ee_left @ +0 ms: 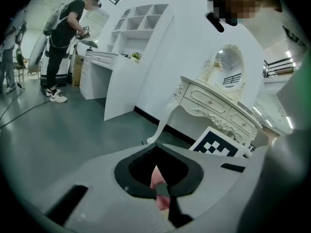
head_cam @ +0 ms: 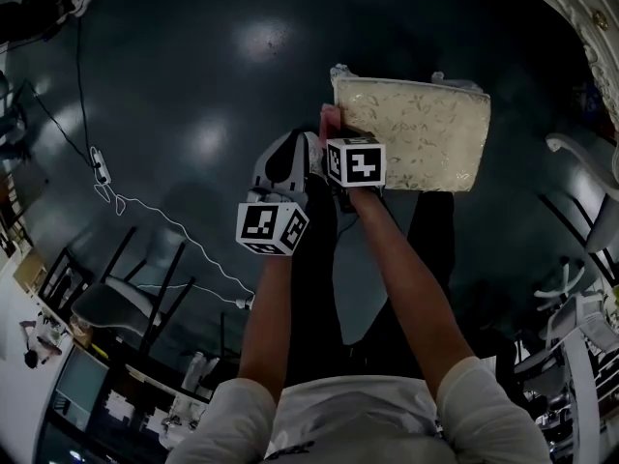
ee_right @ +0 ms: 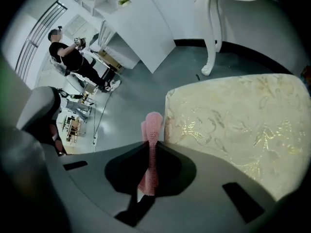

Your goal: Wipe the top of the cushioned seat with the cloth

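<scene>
The cushioned seat [head_cam: 411,133] has a cream top with a gold leaf pattern and stands on the dark floor ahead of me; it fills the right half of the right gripper view [ee_right: 233,125]. My right gripper [head_cam: 334,131] hovers at the seat's left edge, shut on a pink cloth [ee_right: 153,130] that stands up between its jaws [ee_right: 148,178]. The cloth [head_cam: 329,119] shows as a small pink tip in the head view. My left gripper [head_cam: 288,160] is close beside the right one, left of the seat. Its jaws [ee_left: 160,188] look shut, with pink cloth [ee_left: 156,177] in the slit.
An ornate white vanity table [ee_left: 218,106] stands just beyond the seat, one curved leg [ee_right: 211,38] near it. White shelving [ee_left: 141,18] and a person in black [ee_left: 65,28] are farther off. A cable [head_cam: 145,211] and dark chairs [head_cam: 116,288] lie to my left.
</scene>
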`<state>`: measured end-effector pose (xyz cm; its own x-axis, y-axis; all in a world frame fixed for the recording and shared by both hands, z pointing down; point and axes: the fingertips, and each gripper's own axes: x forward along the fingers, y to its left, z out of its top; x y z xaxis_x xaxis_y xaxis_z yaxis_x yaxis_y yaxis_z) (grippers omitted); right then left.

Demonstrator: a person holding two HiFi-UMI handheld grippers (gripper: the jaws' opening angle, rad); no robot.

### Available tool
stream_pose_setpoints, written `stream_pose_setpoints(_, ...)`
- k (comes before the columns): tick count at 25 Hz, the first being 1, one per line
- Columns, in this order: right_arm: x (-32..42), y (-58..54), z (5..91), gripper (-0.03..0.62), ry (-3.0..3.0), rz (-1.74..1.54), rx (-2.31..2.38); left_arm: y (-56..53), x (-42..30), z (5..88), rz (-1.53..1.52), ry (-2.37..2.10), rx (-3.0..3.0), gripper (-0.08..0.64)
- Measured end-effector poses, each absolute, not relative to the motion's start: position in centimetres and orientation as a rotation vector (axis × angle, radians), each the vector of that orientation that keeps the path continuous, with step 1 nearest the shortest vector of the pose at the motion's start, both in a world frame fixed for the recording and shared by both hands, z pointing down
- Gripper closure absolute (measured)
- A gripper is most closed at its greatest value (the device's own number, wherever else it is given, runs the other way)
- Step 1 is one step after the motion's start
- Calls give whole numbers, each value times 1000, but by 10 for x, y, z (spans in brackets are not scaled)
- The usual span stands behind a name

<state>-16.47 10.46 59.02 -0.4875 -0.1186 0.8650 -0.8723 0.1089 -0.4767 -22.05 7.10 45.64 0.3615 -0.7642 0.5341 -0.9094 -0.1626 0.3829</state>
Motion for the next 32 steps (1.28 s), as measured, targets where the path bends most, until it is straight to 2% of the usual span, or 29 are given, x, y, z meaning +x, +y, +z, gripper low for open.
stream_pose_setpoints(6,-145,99,585,571,-1725,1395,1014,73,-210,462,283,-1448,1957,551)
stream_pose_setpoints(12,-106,97,575,571,-1762,1402,1030,69,-161,459,272,-1398,1988,551)
stream_pose_setpoints(32,151,94,570,571,-1548,1323,1425,69,-5,471,297,-1184,2092,551)
